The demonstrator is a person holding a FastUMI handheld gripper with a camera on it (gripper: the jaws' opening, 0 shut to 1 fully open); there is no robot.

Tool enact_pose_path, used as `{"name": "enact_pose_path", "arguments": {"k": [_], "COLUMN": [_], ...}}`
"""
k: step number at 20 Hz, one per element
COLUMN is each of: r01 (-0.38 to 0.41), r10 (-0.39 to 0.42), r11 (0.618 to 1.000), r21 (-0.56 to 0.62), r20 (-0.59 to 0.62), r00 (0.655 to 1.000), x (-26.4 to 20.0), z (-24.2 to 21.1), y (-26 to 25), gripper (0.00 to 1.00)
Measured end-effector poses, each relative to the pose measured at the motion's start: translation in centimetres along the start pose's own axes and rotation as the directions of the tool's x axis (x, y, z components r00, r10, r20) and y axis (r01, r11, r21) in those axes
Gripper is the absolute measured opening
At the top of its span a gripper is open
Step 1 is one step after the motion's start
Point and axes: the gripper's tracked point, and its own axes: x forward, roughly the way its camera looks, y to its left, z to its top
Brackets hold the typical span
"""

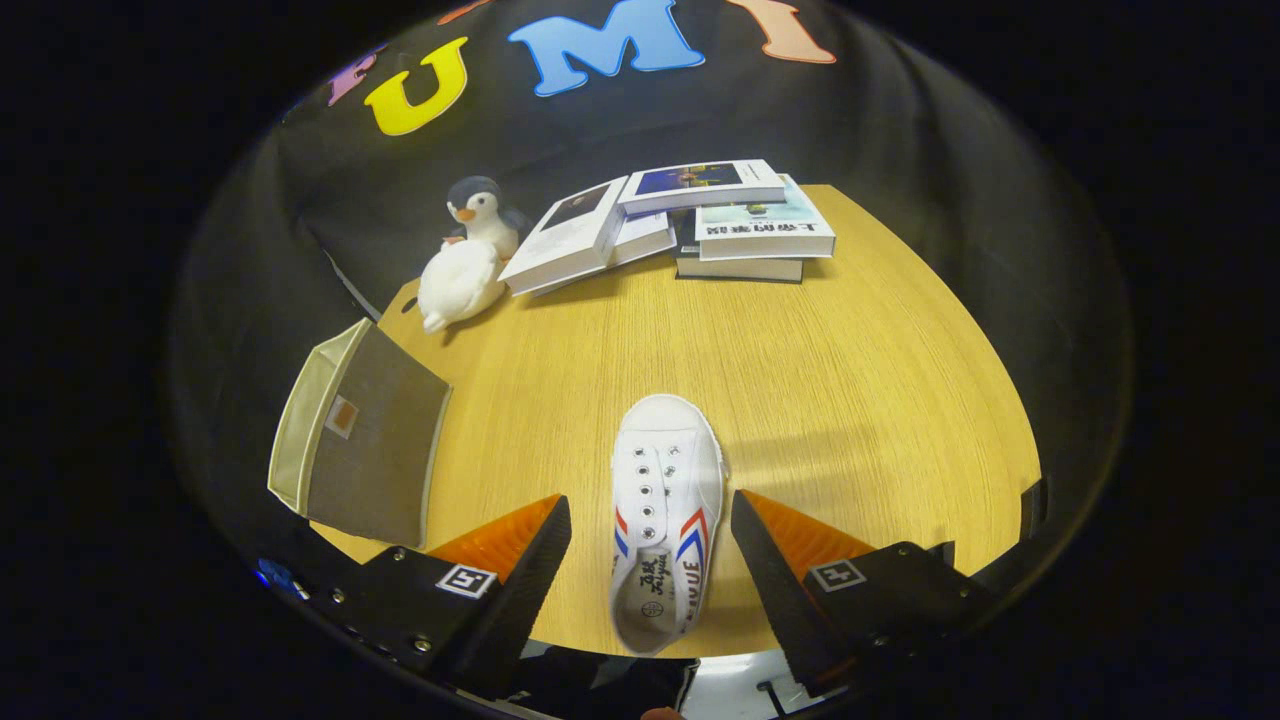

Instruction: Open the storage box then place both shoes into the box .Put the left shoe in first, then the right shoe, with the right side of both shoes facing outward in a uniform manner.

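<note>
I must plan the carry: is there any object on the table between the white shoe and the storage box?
Nothing visible does. The white shoe lies between the open gripper fingers, untouched. The storage box stands left of it, with only bare table between them. The plush toys and books lie far beyond.

The gripper (pixel 650 535) has its jaws spread wide, untouching, either side of a white shoe (pixel 662 500) on the wooden bench (pixel 850 380), with the storage box (pixel 360 440) left and books (pixel 700 215) beyond.
</note>
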Motion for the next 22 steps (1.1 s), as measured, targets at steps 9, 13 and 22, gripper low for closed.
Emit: {"name": "enact_pose_path", "arguments": {"k": [9, 13, 22], "r01": [0.039, 0.061, 0.068], "r10": [-0.043, -0.068, -0.073], "r11": [0.999, 0.997, 0.997], "r21": [-0.031, -0.048, -0.029], "r20": [-0.135, -0.168, -0.233], "r00": [0.99, 0.983, 0.97], "x": [3.3, 4.2, 6.3], "z": [-3.7, -4.3, -4.8], "y": [-3.3, -4.0, -3.5], "gripper": [0.98, 0.98, 0.71]}}
